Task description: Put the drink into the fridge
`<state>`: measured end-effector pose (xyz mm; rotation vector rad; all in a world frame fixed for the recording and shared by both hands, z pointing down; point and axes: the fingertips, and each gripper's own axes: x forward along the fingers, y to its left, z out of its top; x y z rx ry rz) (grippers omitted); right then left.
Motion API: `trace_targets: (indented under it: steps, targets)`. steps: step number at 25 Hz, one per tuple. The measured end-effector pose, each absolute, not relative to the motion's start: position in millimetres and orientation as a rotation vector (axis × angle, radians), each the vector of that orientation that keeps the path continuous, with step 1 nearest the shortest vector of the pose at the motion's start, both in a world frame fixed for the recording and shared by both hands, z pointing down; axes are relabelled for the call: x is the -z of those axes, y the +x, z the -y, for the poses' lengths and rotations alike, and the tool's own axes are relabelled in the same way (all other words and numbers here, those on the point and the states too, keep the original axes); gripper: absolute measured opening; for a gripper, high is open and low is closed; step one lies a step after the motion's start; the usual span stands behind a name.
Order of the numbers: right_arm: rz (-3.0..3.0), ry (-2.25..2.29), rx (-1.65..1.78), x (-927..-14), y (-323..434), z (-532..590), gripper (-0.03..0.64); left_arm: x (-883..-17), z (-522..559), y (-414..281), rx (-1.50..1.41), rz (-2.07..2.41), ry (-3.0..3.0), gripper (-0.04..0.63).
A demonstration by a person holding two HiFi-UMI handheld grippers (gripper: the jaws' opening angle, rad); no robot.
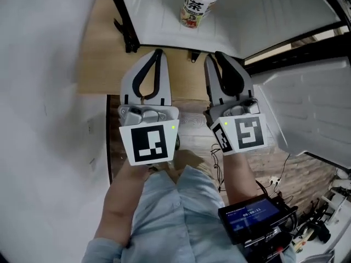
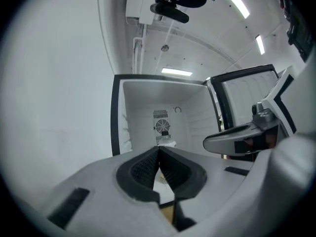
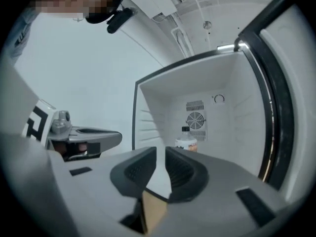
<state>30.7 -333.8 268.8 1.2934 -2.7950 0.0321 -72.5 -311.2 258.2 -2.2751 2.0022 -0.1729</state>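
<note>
scene: open fridge (image 1: 263, 10) fills the top of the head view, both grippers held side by side just below its front edge, over the wood floor (image 1: 98, 48)
drink: bottle (image 1: 197, 1) with a white cap and a printed label, standing upright on the fridge floor at top centre of the head view, well apart from both grippers
drink, right gripper view: the bottle (image 3: 186, 141) sits just above the jaw tips in frame, in front of the round fan grille (image 3: 195, 120) on the back wall
left gripper: left gripper (image 1: 159, 52) at centre left of the head view, pointing toward the fridge
left jaws: pressed together, the tips meet in the left gripper view (image 2: 159, 149), nothing pinched
right gripper: right gripper (image 1: 215, 56) at centre right of the head view, beside the left one, not touching it
right jaws: nearly together, a slim gap shows between the pads in the right gripper view (image 3: 160, 152), nothing in the gap
fridge door: door (image 1: 312, 108) swung open at right of the head view
fridge inside: white walls, ribbed side rails, fan grille (image 2: 162, 126) centred on the back wall in the left gripper view
marker cubes: one on each gripper, left cube (image 1: 147, 142), right cube (image 1: 244, 133)
other: a small screen device (image 1: 252, 218) at lower right of the head view, by the person's right forearm
</note>
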Motion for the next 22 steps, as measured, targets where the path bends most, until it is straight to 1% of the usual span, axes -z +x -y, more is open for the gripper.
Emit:
trace_targets:
  steps: [2, 7, 22]
  targets:
    - [2.81, 1.313, 0.018, -248, 32, 322, 0.036, -238, 300, -70, 0.157, -1.988, -2.259, 0.009]
    - [2.841, 1.365, 0.057, -213, 42, 298, 0.008, -202, 268, -64, 0.146, -1.974, -2.223, 0.009]
    - [2.82, 1.381, 0.208, -179, 54, 252, 0.005, -160, 222, -53, 0.066, -1.99, -2.175, 0.009]
